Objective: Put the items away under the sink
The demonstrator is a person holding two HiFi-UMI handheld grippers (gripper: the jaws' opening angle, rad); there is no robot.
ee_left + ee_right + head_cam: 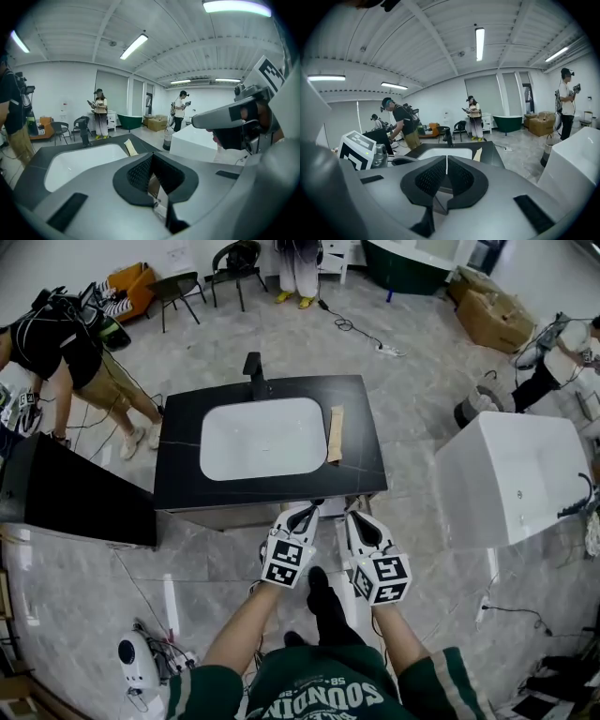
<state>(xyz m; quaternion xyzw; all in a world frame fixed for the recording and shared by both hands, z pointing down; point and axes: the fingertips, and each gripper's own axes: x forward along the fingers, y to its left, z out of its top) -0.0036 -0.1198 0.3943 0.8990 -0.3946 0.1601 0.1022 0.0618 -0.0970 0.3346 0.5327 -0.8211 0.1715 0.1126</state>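
Observation:
A black vanity top [361,460] holds a white sink basin [262,439] with a black faucet [254,371] behind it. On the counter to the right of the basin lies a flat tan strip [335,434], which also shows in the left gripper view [130,147] and the right gripper view [477,154]. The cabinet front [234,515] below the counter shows only as a thin pale band. My left gripper [305,510] [151,157] and right gripper [354,517] [446,159] hang side by side just in front of the vanity's front edge. Both are shut with nothing in them.
A white tub-like block [511,474] stands to the right of the vanity. A black panel [75,493] stands to the left, with a person [66,352] beside it. Cables and a white device [136,667] lie on the marble floor at the lower left. Chairs, boxes and other people are farther back.

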